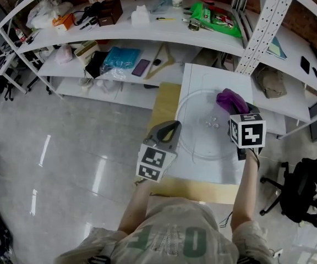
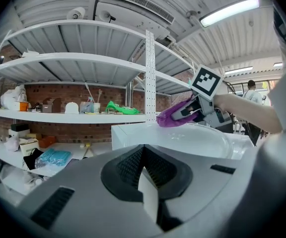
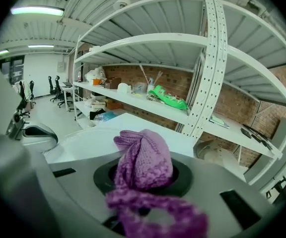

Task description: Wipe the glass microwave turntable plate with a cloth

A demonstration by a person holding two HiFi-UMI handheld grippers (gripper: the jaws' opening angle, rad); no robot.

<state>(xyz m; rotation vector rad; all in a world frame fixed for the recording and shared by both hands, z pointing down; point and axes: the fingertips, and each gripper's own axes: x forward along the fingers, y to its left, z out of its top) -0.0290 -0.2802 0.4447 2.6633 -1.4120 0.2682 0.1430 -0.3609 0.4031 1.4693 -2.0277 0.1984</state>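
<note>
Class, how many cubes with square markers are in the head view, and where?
2. One marker cube rides the left gripper at the glass plate's left rim. The other rides the right gripper, which holds the purple cloth over the plate's right side. None seems hidden.

Left tongs (image 1: 170,128), right tongs (image 1: 233,108): two; plate (image 1: 201,143): one; cloth (image 1: 228,98): one.

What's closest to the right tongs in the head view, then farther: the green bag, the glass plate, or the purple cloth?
1. purple cloth, held in the right tongs.
2. glass plate, on the table under them.
3. green bag, up on the top shelf.
</note>
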